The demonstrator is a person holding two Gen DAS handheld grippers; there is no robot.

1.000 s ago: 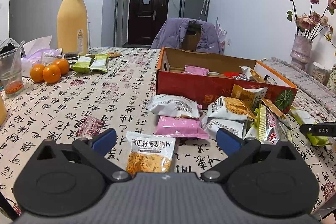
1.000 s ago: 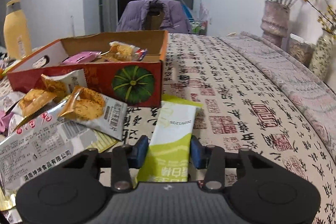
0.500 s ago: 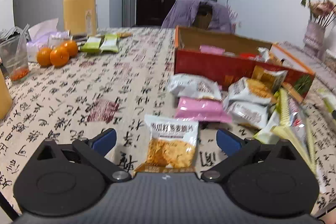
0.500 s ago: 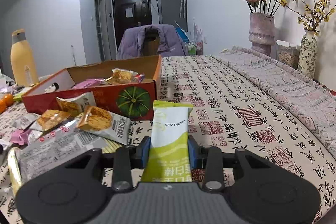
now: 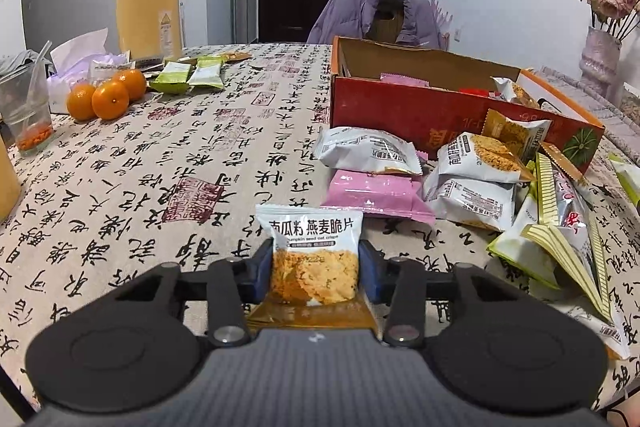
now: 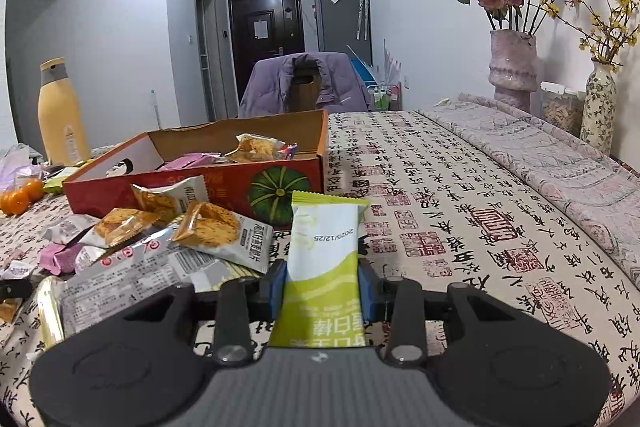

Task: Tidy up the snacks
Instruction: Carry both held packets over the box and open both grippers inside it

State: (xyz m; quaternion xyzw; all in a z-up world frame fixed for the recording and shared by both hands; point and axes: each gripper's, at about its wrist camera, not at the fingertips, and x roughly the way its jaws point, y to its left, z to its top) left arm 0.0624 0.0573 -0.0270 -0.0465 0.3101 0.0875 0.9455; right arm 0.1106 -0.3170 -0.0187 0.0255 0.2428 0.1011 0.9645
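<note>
Snacks mostly unsorted: few in red box (image 5: 404, 107), pile (image 5: 472, 183) outside. Left gripper (image 5: 314, 265) clamped on oat crisp packet (image 5: 314, 259), right gripper (image 6: 322, 287) clamped on green bar (image 6: 324, 259); neither boxed.

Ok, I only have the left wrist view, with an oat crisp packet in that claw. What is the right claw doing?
Observer: The right claw is shut on a green and white bar packet.
Operator: Where is it relative to the box?
Observer: It is in front of the red box, near the corner with the pumpkin picture.
Operator: Anything beyond my right edge?
Observer: A second vase, patterned, holding yellow-flowered branches, stands beside the pink one.
</note>
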